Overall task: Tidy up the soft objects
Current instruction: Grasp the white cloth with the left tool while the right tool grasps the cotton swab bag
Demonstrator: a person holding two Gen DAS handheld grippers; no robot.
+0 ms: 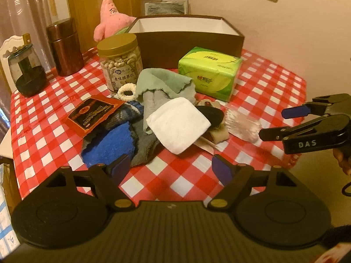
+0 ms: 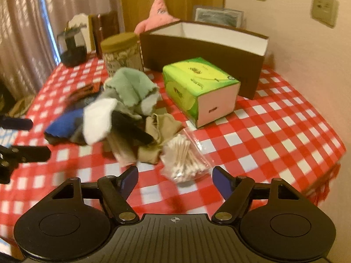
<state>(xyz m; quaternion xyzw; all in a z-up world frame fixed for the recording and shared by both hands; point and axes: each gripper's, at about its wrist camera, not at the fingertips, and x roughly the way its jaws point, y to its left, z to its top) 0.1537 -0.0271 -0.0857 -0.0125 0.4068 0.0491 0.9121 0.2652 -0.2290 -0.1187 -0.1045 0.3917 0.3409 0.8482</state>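
A pile of soft things lies mid-table: a white cloth (image 1: 178, 124), a green cloth (image 1: 163, 81), a blue towel (image 1: 109, 148), grey cloths and a white scrunchie (image 1: 126, 93). The pile shows in the right wrist view too, with the white cloth (image 2: 98, 119) and beige fabric (image 2: 161, 125). A pink starfish plush (image 1: 110, 17) leans behind an open brown box (image 1: 190, 38). My left gripper (image 1: 172, 168) is open and empty, just short of the pile. My right gripper (image 2: 175, 179) is open and empty over a bag of cotton swabs (image 2: 184, 161); it also shows at the right edge of the left wrist view (image 1: 272, 123).
A green tissue pack (image 1: 210, 72) lies in front of the box. A nut jar (image 1: 120, 61), a copper canister (image 1: 64, 46) and a dark glass jar (image 1: 27, 72) stand at the left. A red snack packet (image 1: 94, 114) lies on the pile. The checked tablecloth (image 1: 263, 92) ends at the right.
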